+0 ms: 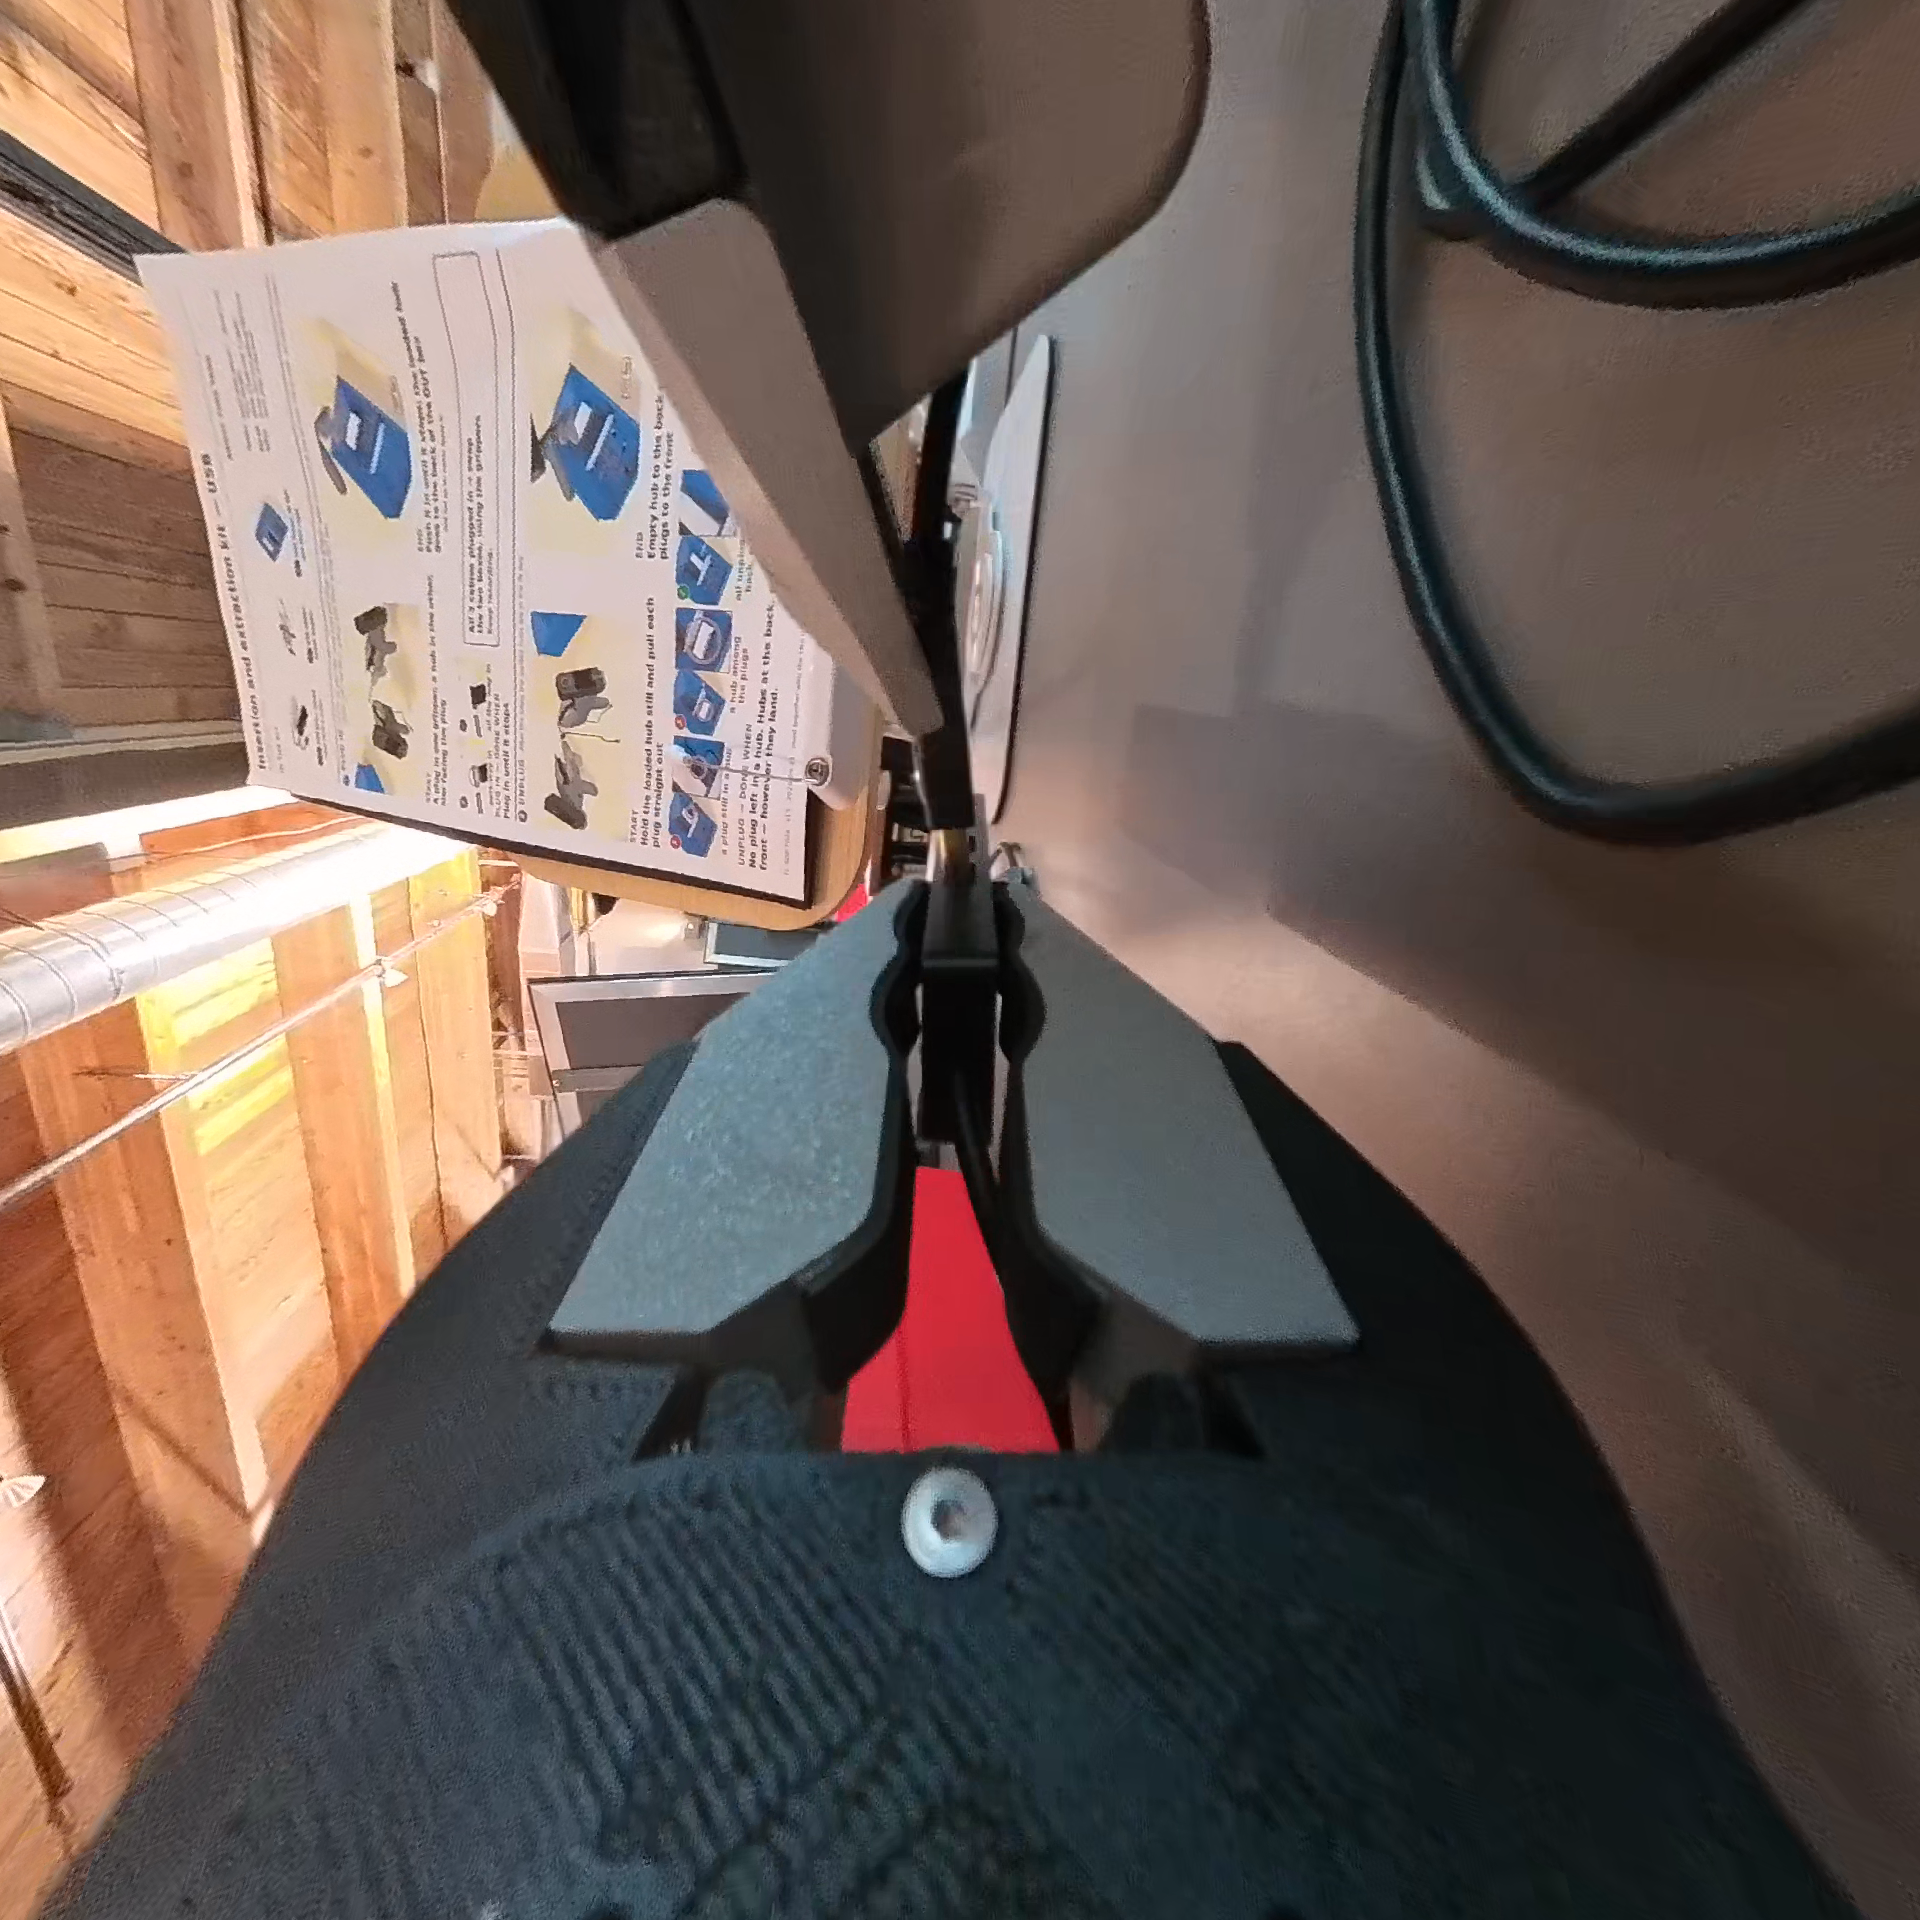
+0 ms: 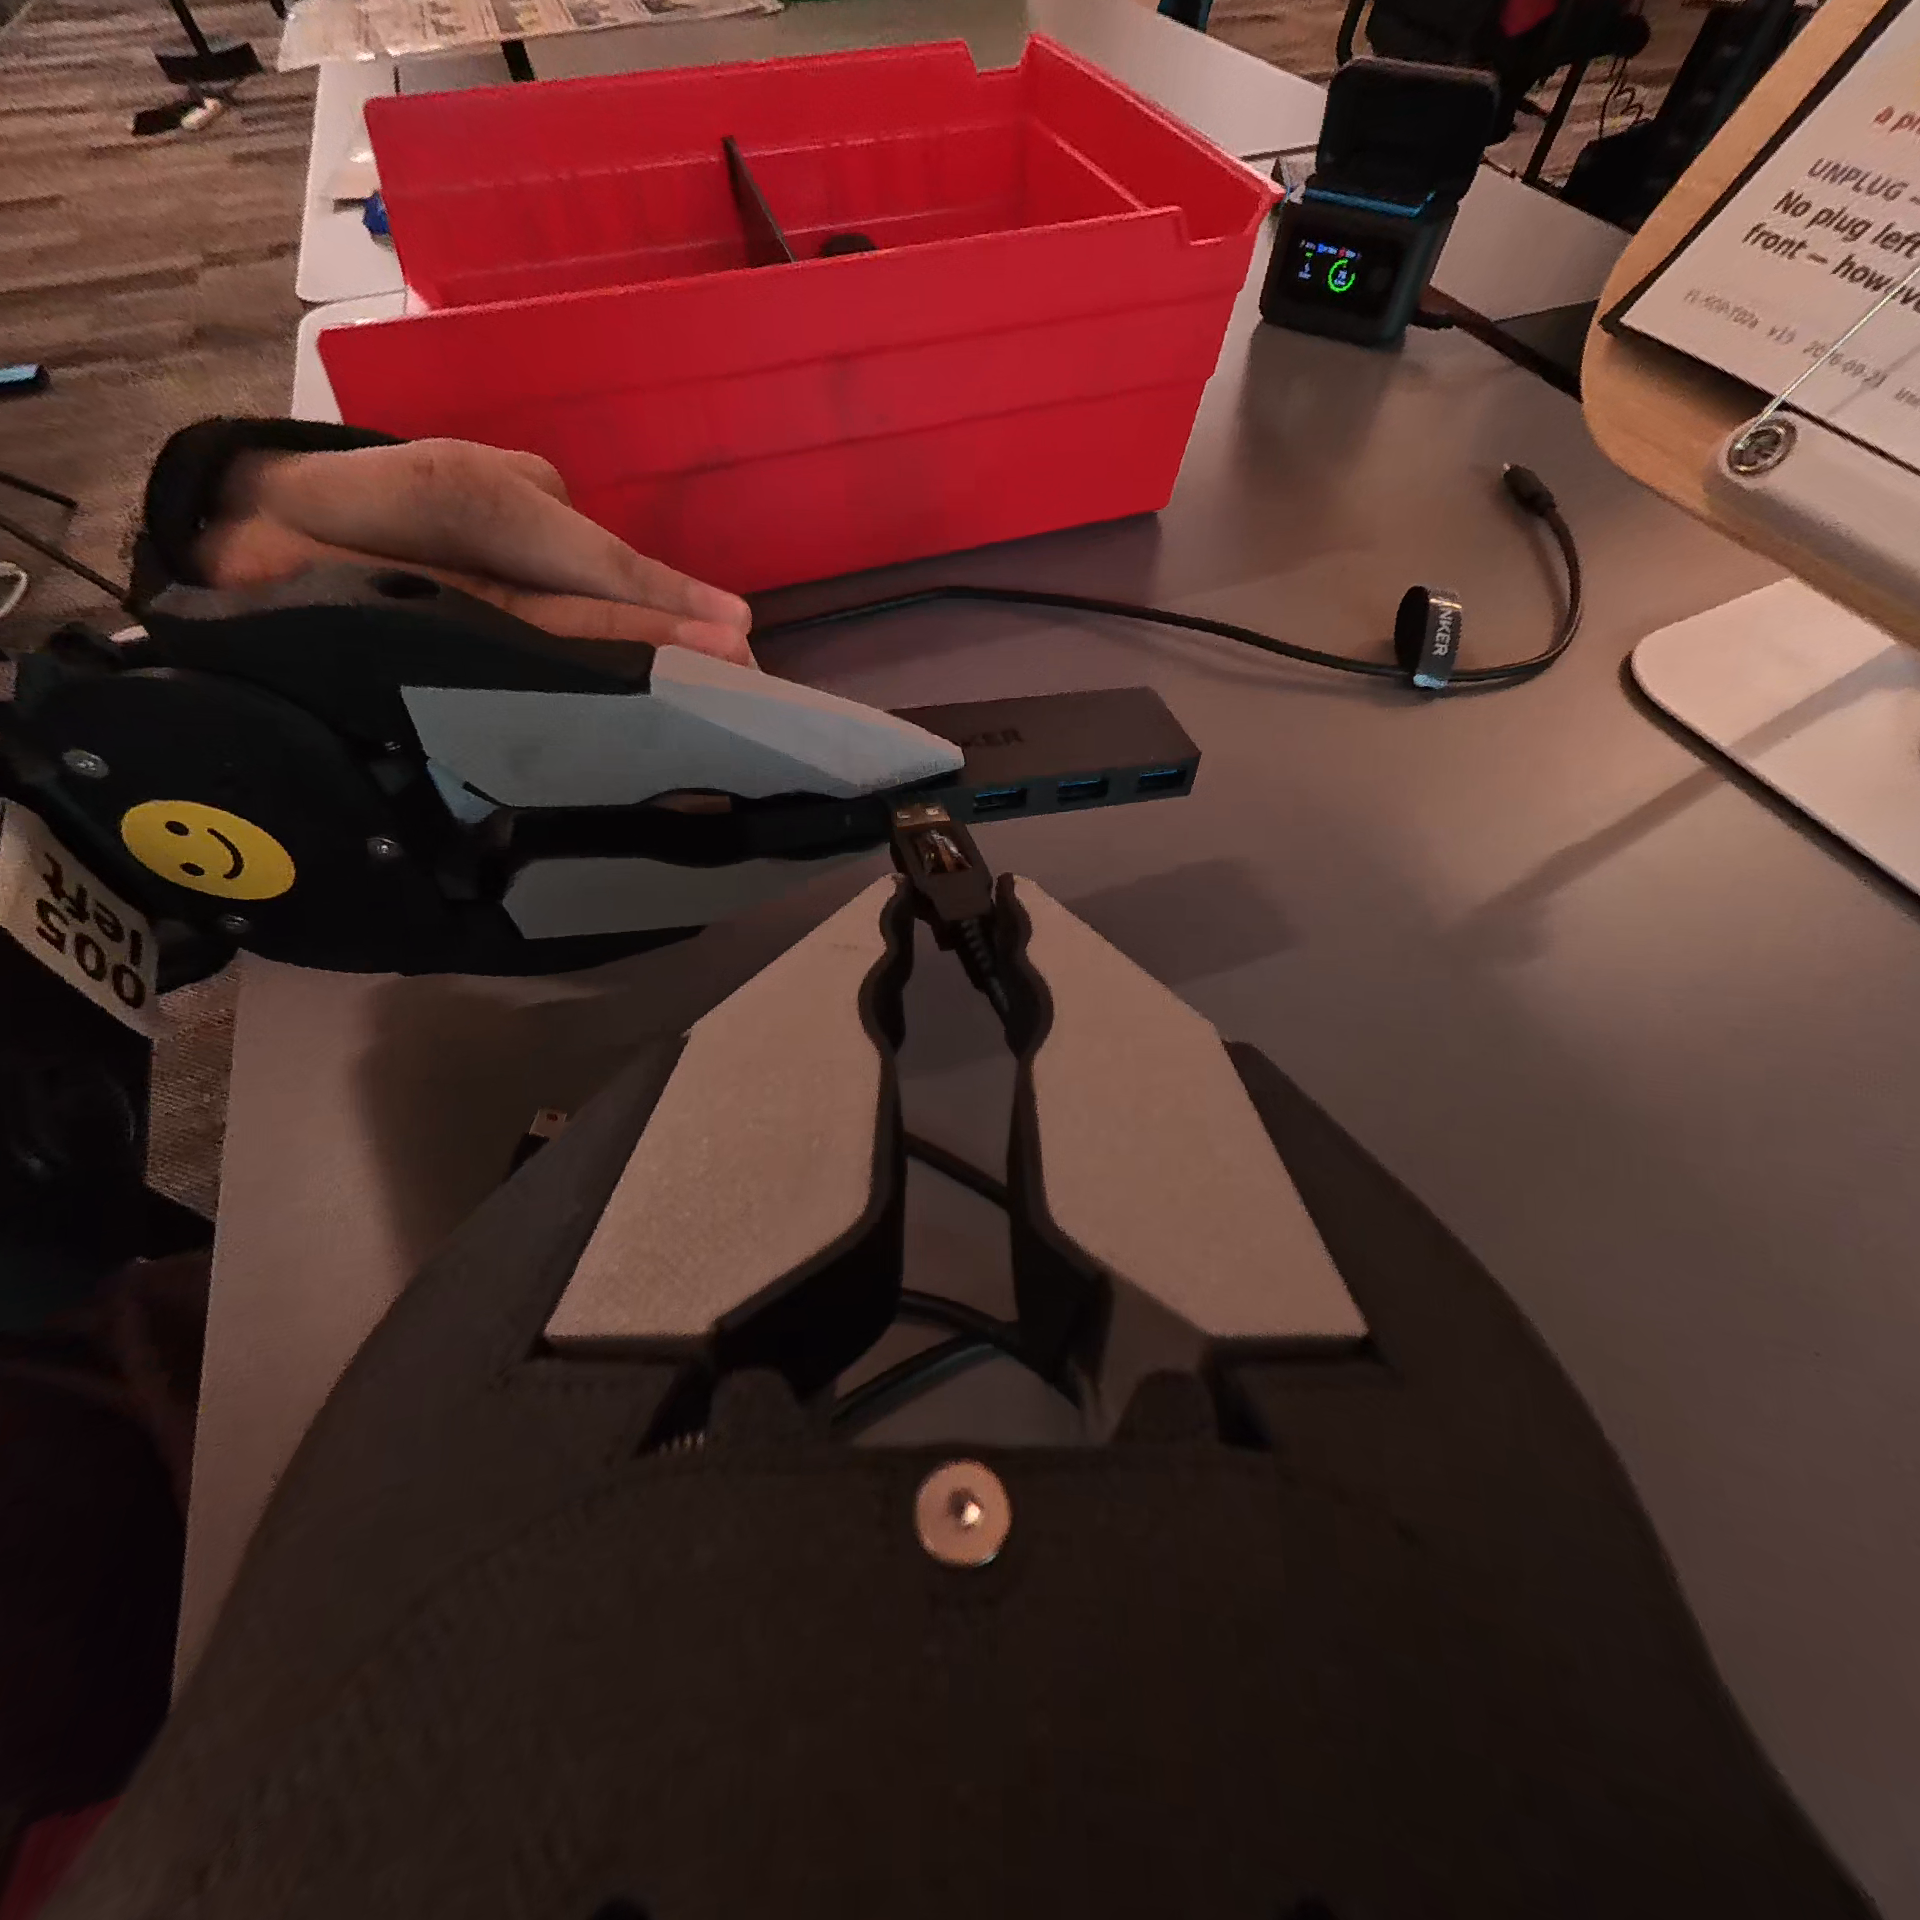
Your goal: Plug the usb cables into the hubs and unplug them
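Observation:
A black USB hub (image 2: 1081,750) with blue ports lies on the grey table (image 2: 1455,1039). My left gripper (image 2: 883,800) comes in from the left, turned on its side, and is shut on the hub's left end; in its own view the gripper (image 1: 958,920) clamps the black hub (image 1: 956,966). My right gripper (image 2: 951,896) is shut on a black USB plug (image 2: 938,868). The plug's metal tip sits at the hub's leftmost port, with most of the shell showing. The right gripper's grey fingers (image 1: 769,468) also reach in from the top of the left wrist view.
A red bin (image 2: 790,343) stands behind the hub. The hub's own cable (image 2: 1195,629) with a strap runs to the right. An instruction sheet on a wooden stand (image 2: 1829,270) and a small device with a screen (image 2: 1351,260) are at the right. Black cable loops (image 1: 1455,540) lie on the table. Only a small space, under 4 cm, lies between the two pairs of fingers.

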### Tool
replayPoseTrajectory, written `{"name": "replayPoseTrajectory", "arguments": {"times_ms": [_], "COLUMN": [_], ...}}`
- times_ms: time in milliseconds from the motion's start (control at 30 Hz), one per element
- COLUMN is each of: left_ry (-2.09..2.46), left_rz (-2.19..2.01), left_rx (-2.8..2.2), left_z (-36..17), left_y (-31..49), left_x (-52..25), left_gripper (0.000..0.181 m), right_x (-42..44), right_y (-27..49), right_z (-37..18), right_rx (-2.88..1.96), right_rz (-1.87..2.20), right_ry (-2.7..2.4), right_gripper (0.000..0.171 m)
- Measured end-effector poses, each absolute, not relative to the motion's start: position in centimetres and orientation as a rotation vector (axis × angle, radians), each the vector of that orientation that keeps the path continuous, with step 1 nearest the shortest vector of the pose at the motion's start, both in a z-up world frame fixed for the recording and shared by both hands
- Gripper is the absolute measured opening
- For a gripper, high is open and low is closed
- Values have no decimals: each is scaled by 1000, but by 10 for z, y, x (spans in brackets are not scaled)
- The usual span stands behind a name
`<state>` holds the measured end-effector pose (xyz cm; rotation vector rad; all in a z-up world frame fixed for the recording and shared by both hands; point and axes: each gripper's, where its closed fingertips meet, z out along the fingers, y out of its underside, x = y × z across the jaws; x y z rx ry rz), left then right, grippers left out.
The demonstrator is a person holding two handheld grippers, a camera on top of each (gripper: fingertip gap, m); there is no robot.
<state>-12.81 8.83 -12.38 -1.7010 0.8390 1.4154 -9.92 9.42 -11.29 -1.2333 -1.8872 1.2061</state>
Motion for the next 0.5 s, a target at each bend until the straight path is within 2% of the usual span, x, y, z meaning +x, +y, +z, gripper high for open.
{"name": "replayPoseTrajectory", "arguments": {"times_ms": [500], "left_ry": [748], "left_rz": [1319], "left_rx": [-1746], "left_z": [-123], "left_y": [88], "left_x": [-131], "left_gripper": [9], "right_x": [-102], "right_y": [94], "right_z": [-113], "right_rx": [-1257], "right_rz": [1280], "right_ry": [-1853], "right_gripper": [13]}}
